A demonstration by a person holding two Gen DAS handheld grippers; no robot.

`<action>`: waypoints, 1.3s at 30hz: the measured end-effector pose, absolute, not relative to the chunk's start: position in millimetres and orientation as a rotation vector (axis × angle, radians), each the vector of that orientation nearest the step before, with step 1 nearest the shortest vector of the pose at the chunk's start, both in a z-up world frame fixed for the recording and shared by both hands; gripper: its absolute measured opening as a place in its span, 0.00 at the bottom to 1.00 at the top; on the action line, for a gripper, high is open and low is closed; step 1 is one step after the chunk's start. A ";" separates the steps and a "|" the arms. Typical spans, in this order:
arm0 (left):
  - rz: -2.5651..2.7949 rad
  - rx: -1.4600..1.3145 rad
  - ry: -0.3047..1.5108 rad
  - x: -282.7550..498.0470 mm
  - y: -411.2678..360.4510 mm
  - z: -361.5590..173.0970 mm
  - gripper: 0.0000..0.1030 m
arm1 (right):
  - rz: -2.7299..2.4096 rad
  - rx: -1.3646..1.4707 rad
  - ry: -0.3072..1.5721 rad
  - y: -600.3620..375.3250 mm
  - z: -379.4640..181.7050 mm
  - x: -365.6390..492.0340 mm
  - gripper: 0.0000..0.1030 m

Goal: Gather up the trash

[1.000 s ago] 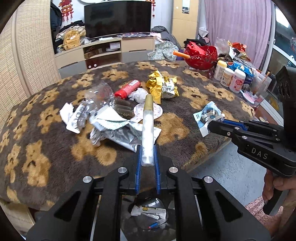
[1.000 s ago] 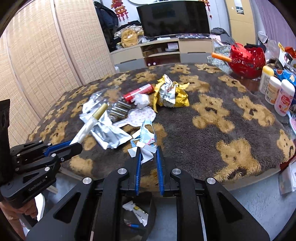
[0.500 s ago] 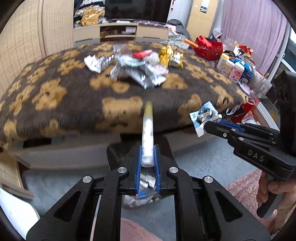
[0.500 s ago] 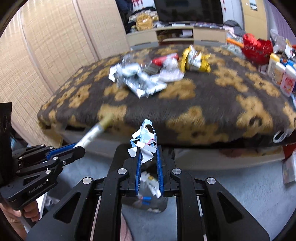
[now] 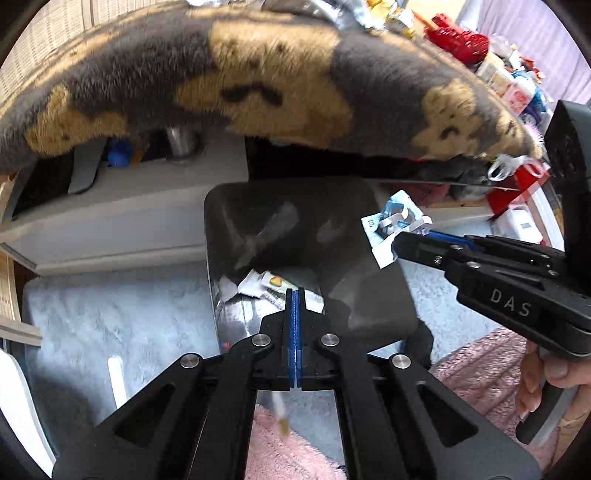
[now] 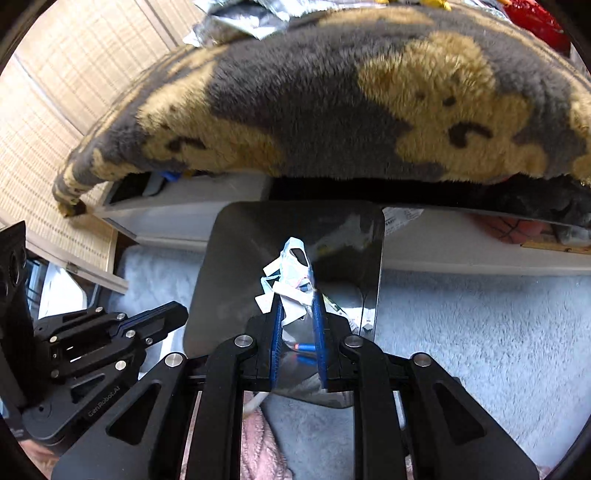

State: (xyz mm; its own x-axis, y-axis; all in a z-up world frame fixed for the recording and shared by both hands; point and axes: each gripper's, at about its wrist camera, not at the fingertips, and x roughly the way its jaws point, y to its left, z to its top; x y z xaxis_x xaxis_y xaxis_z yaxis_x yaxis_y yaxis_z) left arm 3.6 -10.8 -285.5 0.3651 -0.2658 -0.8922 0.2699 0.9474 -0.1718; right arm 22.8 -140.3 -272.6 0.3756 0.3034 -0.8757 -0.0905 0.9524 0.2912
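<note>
A dark trash bin (image 5: pixel 354 295) stands on the floor under the table edge, with wrappers (image 5: pixel 273 286) inside; it also shows in the right wrist view (image 6: pixel 236 266). My left gripper (image 5: pixel 294 295) is shut and empty above the bin. The white tube with gold cap (image 5: pixel 279 411) lies below it on the floor by the pink rug, outside the bin. My right gripper (image 6: pixel 297 306) is shut on a crumpled white and blue wrapper (image 6: pixel 291 269), held over the bin; it also shows in the left wrist view (image 5: pixel 397 225).
The bear-patterned blanket (image 5: pixel 258 74) drapes over the table edge above the bin, with foil trash (image 6: pixel 240 18) on top. A white shelf unit (image 5: pixel 122 218) sits under the table. Grey carpet (image 6: pixel 480 325) and a pink rug (image 5: pixel 284 454) cover the floor.
Both grippers dropped from table height down to the bin. The left gripper let go of the white tube and closed; the tube now lies on the floor. The right still holds the wrapper.
</note>
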 end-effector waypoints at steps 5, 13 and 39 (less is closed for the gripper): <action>-0.311 0.010 1.147 5.7 -3.7 -287.6 0.25 | 0.218 0.211 1.177 -141.2 -279.7 27.1 0.44; -0.270 0.040 1.145 -17.6 11.1 -282.0 0.55 | 0.188 0.259 1.142 -159.6 -271.2 26.2 0.75; -0.023 -0.187 1.640 -116.1 -18.4 -499.0 0.49 | 0.178 0.334 0.954 -205.9 -205.4 -7.0 0.89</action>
